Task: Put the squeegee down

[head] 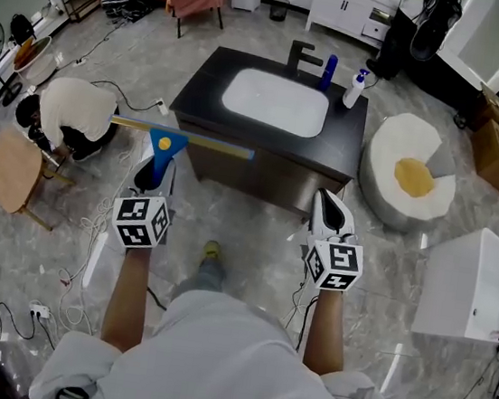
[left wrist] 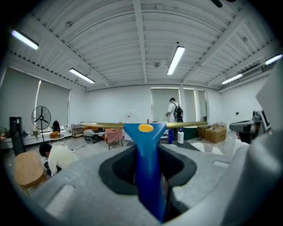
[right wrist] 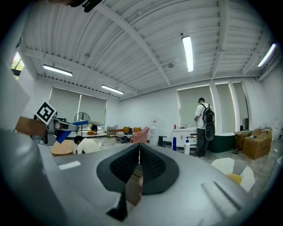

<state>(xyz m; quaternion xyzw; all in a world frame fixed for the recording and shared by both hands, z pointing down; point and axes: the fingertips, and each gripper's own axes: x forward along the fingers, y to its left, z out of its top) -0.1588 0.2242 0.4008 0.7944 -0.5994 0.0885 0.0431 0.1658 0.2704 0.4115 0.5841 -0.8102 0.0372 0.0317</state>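
The squeegee point(head: 166, 144) has a blue handle and a long yellowish blade lying crosswise; it hangs in the air in front of the near left corner of the black sink counter point(head: 217, 67). My left gripper point(head: 156, 169) is shut on its blue handle point(left wrist: 148, 172), the blade ahead of the jaws at about counter height. My right gripper point(head: 329, 206) is held level to the right, its jaws together with nothing between them point(right wrist: 139, 152). The right gripper view also catches the squeegee point(right wrist: 66, 128) at far left.
The counter holds a white basin point(head: 276, 102), a black tap, a blue bottle point(head: 328, 71) and a white pump bottle point(head: 354, 90). A person crouches at left point(head: 74, 112) by a wooden stool point(head: 11, 172). A round white cushion point(head: 407, 178) and white box point(head: 475, 288) are right. Cables cross the floor.
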